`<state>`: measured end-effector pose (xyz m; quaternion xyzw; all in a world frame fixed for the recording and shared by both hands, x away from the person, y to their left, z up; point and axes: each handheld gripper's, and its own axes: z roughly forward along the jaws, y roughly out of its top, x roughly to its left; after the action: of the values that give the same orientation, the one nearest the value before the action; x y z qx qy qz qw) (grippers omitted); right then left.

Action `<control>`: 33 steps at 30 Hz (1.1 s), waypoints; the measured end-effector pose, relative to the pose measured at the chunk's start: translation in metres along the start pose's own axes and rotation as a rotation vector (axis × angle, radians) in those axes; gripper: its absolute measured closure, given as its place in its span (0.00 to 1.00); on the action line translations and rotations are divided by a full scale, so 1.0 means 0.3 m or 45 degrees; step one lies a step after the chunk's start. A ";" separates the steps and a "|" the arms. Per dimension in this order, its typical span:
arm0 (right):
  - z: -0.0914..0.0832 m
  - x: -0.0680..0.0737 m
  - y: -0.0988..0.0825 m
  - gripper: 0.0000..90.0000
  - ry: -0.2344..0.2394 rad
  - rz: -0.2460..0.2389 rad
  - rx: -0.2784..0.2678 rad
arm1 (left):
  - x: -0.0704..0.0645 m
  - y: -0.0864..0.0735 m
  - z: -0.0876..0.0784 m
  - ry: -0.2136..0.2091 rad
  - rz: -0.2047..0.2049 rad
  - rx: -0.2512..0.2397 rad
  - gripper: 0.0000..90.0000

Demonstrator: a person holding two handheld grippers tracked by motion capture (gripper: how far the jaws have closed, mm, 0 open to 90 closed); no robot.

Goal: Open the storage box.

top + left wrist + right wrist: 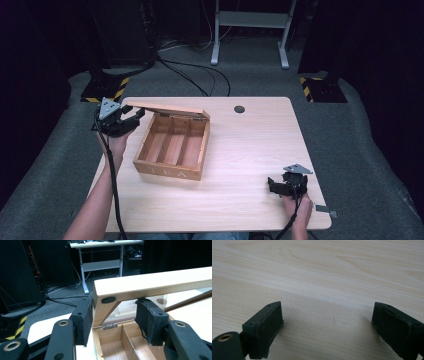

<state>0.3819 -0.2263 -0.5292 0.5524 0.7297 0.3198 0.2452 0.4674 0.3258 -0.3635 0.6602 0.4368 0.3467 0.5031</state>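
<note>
On the pale wooden table (250,145) sits a tea box (172,147), grey carpet (350,130) around

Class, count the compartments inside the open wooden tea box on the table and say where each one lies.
3. In the tea box, long compartments lie side by side: left, middle and right. All look empty; the raised lid hides none.
</note>
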 end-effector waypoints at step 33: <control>0.000 0.001 0.000 0.11 -0.003 0.000 0.000 | -0.026 -0.185 -0.108 -0.050 0.066 0.028 0.50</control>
<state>0.3817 -0.2261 -0.5292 0.5526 0.7295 0.3193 0.2460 0.4227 0.3366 -0.4091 0.6834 0.4135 0.3418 0.4951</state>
